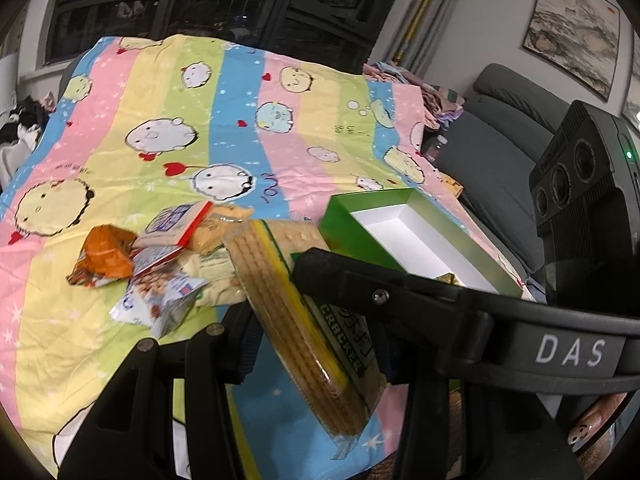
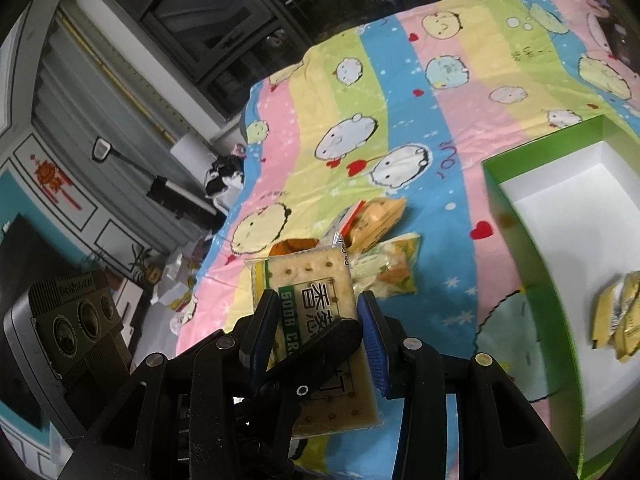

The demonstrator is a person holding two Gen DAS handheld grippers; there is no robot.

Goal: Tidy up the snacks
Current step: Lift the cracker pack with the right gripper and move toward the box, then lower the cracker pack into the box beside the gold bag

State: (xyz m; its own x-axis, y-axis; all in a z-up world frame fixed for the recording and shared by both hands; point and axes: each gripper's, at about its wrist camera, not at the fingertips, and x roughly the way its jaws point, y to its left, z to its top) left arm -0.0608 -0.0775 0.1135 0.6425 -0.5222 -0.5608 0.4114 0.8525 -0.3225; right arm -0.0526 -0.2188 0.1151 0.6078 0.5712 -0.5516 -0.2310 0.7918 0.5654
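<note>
A clear-wrapped sleeve of soda crackers [image 1: 304,320] was mid-handover above the striped cartoon bedsheet [image 1: 160,120], pinched by both the left gripper [image 1: 276,316] and right gripper [image 2: 320,344]; next, I judged, one releases before carrying it to the green-walled white box [image 2: 532,320].

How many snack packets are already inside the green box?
2 visible: yellow packets overlapping against the green box's white floor near its right edge; more may hide beyond the frame.

Gripping a soda cracker pack [image 1: 304,328] edge-on in the left gripper [image 1: 316,300], tilting above a striped cartoon sheet [image 1: 168,92], green box [image 1: 404,236] lying open just beyond, loose snack packets [image 1: 160,256] piling beside
</note>
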